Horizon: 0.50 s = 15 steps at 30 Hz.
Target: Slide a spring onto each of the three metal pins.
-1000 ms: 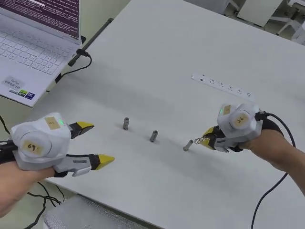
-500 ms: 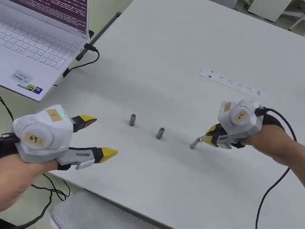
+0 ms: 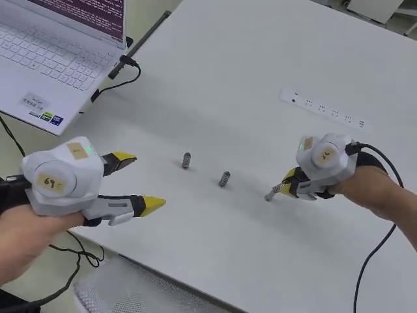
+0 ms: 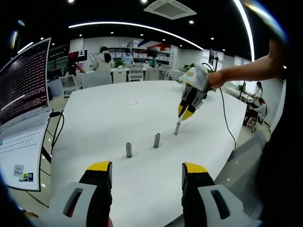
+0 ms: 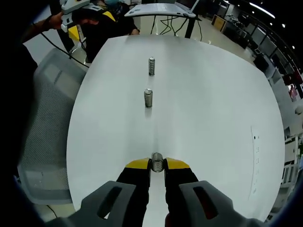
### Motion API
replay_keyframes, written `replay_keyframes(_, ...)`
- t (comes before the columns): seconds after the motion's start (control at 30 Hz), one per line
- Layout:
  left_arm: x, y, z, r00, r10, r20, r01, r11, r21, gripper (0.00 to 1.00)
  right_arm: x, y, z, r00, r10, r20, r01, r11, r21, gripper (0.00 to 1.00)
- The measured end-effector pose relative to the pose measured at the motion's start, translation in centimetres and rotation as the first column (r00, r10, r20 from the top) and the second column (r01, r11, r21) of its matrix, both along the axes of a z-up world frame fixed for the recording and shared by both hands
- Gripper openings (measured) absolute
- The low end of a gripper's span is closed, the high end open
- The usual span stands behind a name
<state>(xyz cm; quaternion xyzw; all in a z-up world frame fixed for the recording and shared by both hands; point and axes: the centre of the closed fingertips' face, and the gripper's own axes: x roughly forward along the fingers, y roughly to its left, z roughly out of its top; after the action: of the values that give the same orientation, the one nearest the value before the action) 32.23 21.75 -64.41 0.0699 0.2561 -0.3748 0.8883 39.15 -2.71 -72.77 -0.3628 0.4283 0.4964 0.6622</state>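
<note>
Two upright metal pins, each with a spring on it, stand on the white table: one pin (image 3: 187, 160) on the left, another pin (image 3: 224, 179) in the middle. A third pin (image 3: 269, 195) stands at the right, tilted. My right gripper (image 3: 285, 187) is shut on a spring (image 5: 157, 161), whose end meets this third pin's top. Seen from the right gripper, the two sprung pins (image 5: 148, 98) (image 5: 151, 65) line up ahead. My left gripper (image 3: 138, 181) hovers open at the table's near left edge, its jaws wide apart with nothing between them (image 4: 147, 174).
An open laptop (image 3: 62, 45) sits at the far left with a cable (image 3: 112, 81) plugged in. A white power strip (image 3: 326, 111) lies at the back right. A grey mesh chair (image 3: 124, 293) is below the table's near edge.
The head camera has shifted. My right gripper has lowered slightly, bringing the spring's end onto the third pin. The left gripper stays open in about the same place.
</note>
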Motion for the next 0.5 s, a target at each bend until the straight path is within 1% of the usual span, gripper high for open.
replay_keyframes(0.23,0.1,-0.1,-0.1,1.000,-0.001,-0.005,0.001,1.000,-0.002,0.55,0.0,0.4,-1.2,1.000,0.023,-0.015,-0.024,1.000,-0.020,0.09)
replay_keyframes(0.5,0.2,0.3,-0.2,1.000,0.007,-0.010,-0.007,1.000,0.000,0.54,0.1,0.6,-2.4,0.999,0.037,-0.033,-0.038,0.999,-0.034,0.09)
